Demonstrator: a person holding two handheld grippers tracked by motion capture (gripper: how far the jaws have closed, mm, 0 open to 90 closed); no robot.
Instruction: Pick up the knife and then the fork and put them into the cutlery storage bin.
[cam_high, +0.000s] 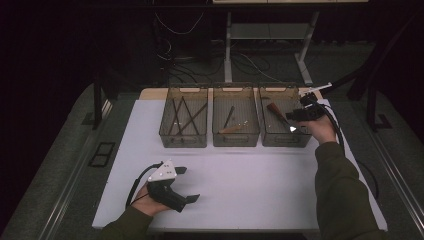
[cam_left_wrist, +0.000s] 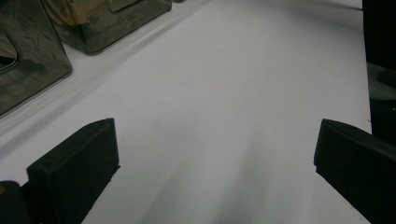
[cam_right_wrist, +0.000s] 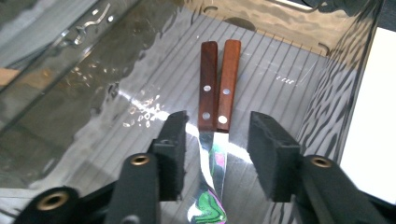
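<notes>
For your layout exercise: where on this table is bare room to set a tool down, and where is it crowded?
Free: the white tabletop in front of the three bins, between the left gripper and the person's right sleeve. Crowded: the right bin, where the right gripper straddles two wooden-handled knives.

Two knives with glossy reddish-brown riveted wooden handles (cam_right_wrist: 219, 84) and mirror-bright metal blades lie in the smoky, shiny clear plastic bin (cam_right_wrist: 336, 88) on the matt white desk (cam_high: 250, 175).

Olive sleeves (cam_high: 340, 185); blk grippers (cam_high: 172, 192), blk cables, brass screws.
</notes>
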